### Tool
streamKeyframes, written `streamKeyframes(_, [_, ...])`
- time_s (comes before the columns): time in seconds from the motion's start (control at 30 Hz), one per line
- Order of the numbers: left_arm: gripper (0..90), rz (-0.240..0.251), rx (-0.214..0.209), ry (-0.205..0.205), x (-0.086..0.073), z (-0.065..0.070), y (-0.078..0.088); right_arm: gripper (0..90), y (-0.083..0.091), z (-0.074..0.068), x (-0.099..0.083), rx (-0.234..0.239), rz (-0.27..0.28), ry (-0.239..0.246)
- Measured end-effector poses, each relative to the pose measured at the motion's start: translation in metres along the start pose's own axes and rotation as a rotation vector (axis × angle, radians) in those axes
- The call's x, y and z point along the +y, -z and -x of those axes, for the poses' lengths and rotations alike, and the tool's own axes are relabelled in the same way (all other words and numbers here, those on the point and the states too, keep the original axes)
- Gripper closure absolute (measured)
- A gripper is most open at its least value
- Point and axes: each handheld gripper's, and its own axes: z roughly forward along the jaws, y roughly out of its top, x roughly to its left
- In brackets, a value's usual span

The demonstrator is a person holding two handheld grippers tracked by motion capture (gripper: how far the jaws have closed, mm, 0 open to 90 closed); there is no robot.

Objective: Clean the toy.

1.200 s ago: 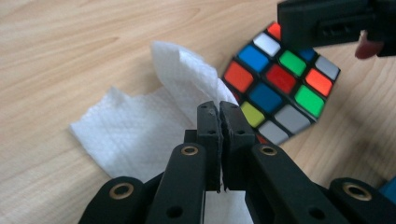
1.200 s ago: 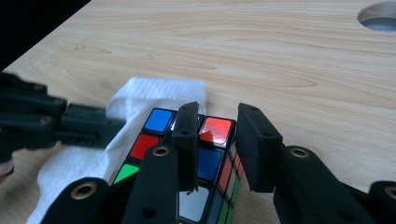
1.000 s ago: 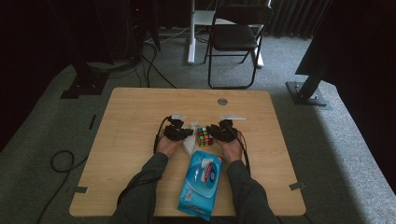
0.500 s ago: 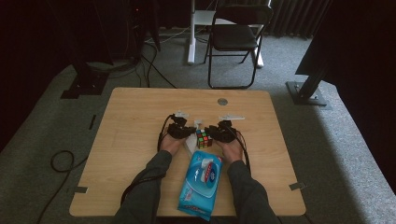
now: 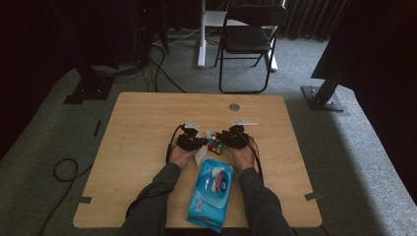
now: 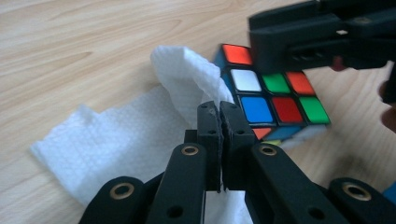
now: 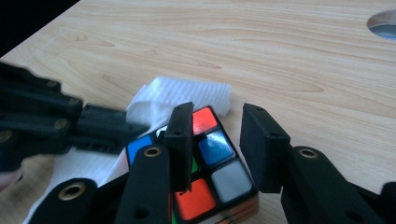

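Nearest you lies the blue wipes pack (image 5: 210, 192). Beyond it your left tool (image 6: 219, 122) is clamped tight on the white wipe (image 6: 116, 140); your right tool (image 7: 218, 140) has just been opening, jaws apart over the puzzle cube (image 7: 210, 172) on the worktop (image 5: 147, 118). Unsteadied, the cube could skid when you wipe it.

— From my screen, the cube (image 6: 271, 100) shows red, white, green, blue squares on black.
— I see that. The wipe (image 6: 126, 140) is white, dimpled; the packet (image 5: 210, 192) blue with white and red, on my pale wood-grain table (image 5: 147, 123).
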Motion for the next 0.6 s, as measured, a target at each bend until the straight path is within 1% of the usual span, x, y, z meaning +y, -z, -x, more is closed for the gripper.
streamKeyframes(0.07, [87.9, 0.003, -0.005, -0.002, -0.001, 0.0014, -0.0002, 62.4, -0.0003, 0.0002, 0.0003, -0.008, 0.001, -0.009])
streamKeyframes(0.23, [88.0, 0.001, -0.012, -0.005, -0.0018, 0.0035, 0.0002, 59.5, -0.0003, -0.0007, 0.0014, -0.025, -0.007, -0.006])
streamKeyframes(0.37, [88.1, 0.005, -0.016, -0.014, -0.0031, 0.007, 0.0007, 59.4, -0.001, -0.0005, 0.0019, -0.039, -0.006, -0.02])
streamKeyframes(0.5, [88.1, 0.008, -0.025, -0.014, -0.0044, 0.0062, 0.0016, 58.8, -0.0012, -0.0005, 0.0033, -0.041, -0.016, -0.012])
streamKeyframes(0.6, [87.9, 0.01, -0.019, -0.01, -0.005, 0.0049, 0.0019, 55.2, 0.0005, -0.0008, 0.0034, -0.05, -0.021, -0.007])
